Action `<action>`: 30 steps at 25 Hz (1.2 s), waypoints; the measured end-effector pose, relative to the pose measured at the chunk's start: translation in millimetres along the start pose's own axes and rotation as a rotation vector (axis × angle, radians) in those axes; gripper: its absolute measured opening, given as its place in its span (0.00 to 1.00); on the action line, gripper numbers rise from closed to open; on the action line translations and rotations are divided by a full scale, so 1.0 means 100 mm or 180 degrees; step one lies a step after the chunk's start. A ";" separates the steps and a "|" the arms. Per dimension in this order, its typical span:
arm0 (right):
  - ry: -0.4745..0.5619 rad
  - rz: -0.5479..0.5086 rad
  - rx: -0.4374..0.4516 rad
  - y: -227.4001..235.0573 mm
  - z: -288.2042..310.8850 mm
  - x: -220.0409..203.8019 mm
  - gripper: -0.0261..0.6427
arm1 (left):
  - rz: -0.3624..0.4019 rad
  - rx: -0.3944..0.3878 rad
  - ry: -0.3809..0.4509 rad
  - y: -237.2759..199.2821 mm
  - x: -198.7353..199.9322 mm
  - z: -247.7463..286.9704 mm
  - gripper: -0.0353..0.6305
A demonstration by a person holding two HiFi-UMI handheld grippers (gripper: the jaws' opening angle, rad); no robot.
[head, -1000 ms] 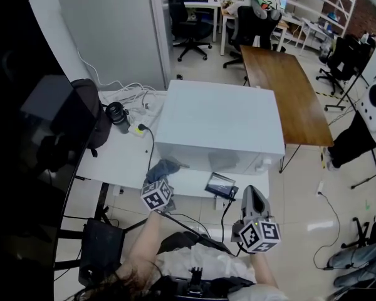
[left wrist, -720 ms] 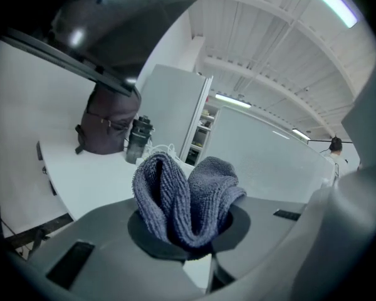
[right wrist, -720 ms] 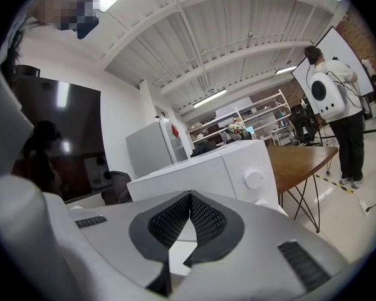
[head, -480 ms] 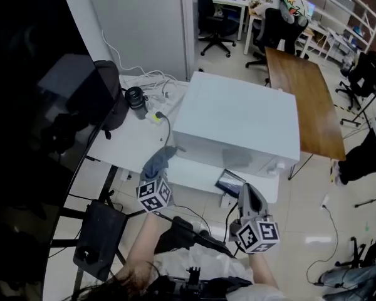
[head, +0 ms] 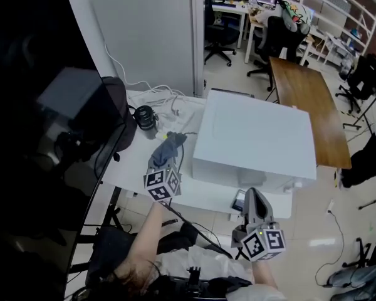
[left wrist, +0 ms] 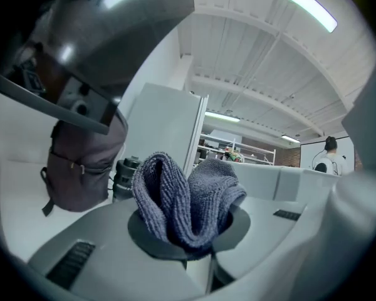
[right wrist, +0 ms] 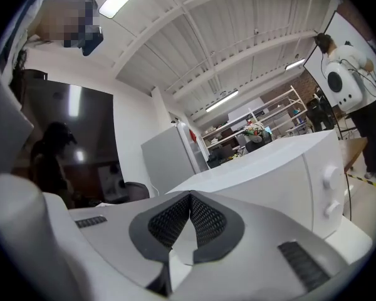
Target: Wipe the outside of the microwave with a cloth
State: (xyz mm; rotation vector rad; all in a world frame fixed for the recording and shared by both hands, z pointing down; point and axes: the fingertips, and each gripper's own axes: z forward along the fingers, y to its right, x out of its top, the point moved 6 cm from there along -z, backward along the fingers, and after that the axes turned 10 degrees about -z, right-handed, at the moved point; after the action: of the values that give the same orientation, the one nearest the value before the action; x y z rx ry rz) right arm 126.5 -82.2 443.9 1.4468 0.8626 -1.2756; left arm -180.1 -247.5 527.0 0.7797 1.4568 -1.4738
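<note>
A white microwave (head: 255, 142) stands on a white table (head: 138, 158); its front with two knobs (right wrist: 331, 190) faces me. My left gripper (head: 165, 160) is shut on a folded blue-grey cloth (left wrist: 187, 199), and in the head view the cloth (head: 166, 148) hangs over the table just left of the microwave's left side. My right gripper (head: 255, 207) is shut with nothing in it, low in front of the microwave's front right part. In the right gripper view the black pads (right wrist: 207, 221) meet.
A dark backpack (head: 116, 115) and a black cup-like object (head: 146, 116) sit on the table's left, with white cables (head: 160, 99) behind. A small dark device (head: 239, 200) lies at the table's front edge. A wooden table (head: 307, 102) and office chairs stand beyond.
My left gripper has carried the cloth up and forward, from the table's front edge to beside the microwave's left side. The head view has shifted left. The right gripper stays low.
</note>
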 end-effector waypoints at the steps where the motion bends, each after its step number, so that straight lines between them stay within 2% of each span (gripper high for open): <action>1: 0.0012 -0.0006 -0.0074 -0.05 0.06 -0.01 0.04 | 0.0045 -0.0079 -0.0028 -0.01 0.04 0.15 0.13; 6: 0.0090 -0.0048 -0.0419 -0.24 0.25 -0.05 0.04 | 0.0120 -0.0395 -0.0166 -0.05 0.25 0.84 0.13; 10: 0.0097 -0.0088 -0.0610 -0.25 0.32 -0.05 0.04 | 0.0479 -0.0607 -0.0257 0.13 0.23 1.32 0.13; 14: 0.0156 -0.0119 -0.0790 -0.20 0.32 0.02 0.04 | 0.0431 -0.0715 -0.0373 0.35 0.08 1.70 0.13; 16: 0.0174 -0.0135 -0.0841 -0.18 0.32 0.04 0.04 | 0.0497 -0.0798 -0.0425 0.43 0.05 1.80 0.13; 19: 0.0147 -0.0147 -0.0904 -0.14 0.28 0.04 0.04 | 0.0584 -0.1019 -0.0502 0.48 -0.03 1.73 0.13; 24: 0.0070 -0.0131 -0.0871 -0.13 0.28 -0.02 0.04 | 0.0313 -0.1176 -0.0606 0.45 -0.08 1.43 0.13; 30: -0.0014 -0.0100 -0.0705 -0.16 0.32 -0.10 0.04 | 0.0228 -0.1355 -0.0666 0.47 -0.12 0.77 0.13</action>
State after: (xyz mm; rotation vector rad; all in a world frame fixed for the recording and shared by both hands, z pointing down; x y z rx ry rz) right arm 100.2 -108.2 451.8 1.2593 0.9942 -1.1659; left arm -121.3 -317.2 527.0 0.3990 1.4932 -1.0996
